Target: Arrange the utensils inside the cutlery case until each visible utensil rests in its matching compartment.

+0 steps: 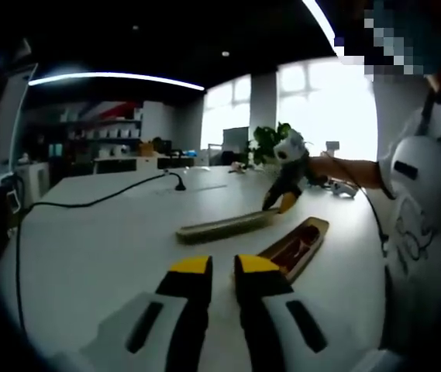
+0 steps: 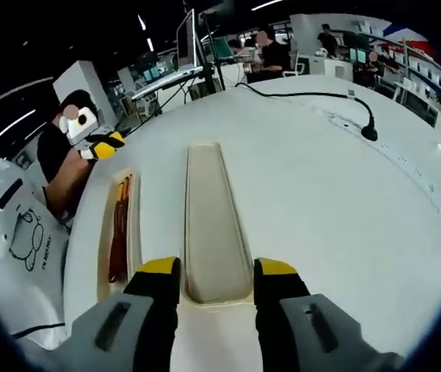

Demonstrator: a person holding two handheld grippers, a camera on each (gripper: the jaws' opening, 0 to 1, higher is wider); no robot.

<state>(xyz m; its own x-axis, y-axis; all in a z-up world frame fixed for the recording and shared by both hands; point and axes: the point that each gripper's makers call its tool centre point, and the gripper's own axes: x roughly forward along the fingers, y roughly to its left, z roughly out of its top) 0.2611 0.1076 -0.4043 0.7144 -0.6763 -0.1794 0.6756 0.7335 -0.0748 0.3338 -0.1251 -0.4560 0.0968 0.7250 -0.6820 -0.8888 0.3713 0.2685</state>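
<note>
Cutlery case (image 2: 119, 232) lies on the white table (image 2: 321, 201), utensils seemingly inside | lid (image 2: 214, 225) beside it, between the spread jaws of the right gripper (image 2: 217, 283), untouched | left gripper (image 1: 222, 273) nearly closed, empty | progress: sorting unclear, lid off | nearby: cable (image 2: 305, 97), clear of work.

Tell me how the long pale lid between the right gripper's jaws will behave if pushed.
The long pale lid lies flat on the white table, so it would probably slide, not roll. It looks thin and shallow, likely light. The open right gripper straddles its near end.
</note>
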